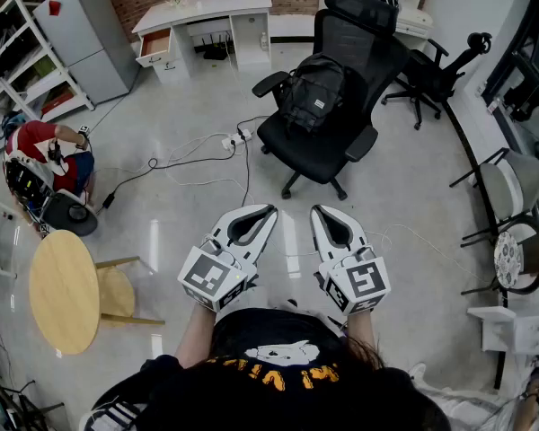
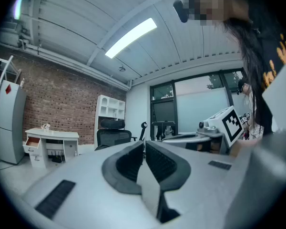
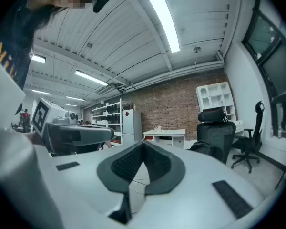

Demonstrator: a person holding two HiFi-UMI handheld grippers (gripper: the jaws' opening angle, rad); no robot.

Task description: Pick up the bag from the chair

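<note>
On the chair (image 1: 307, 147) well ahead, the bag (image 1: 313, 92) lies untouched; left gripper (image 1: 270, 210) and right gripper (image 1: 314, 211) hover short of it, jaws clenched, empty.

Ceiling light strips (image 2: 131, 36) are lighting the room brightly and evenly. The glossy floor (image 1: 162, 232) is glaring in pale streaks toward nine o'clock. Both gripper views are bowing into dark corners, the left gripper (image 2: 144, 143) blurring up close.

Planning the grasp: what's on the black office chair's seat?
A black backpack sits upright on the seat of the chair, leaning against the backrest. Whatever lies under or behind it is covered.
</note>
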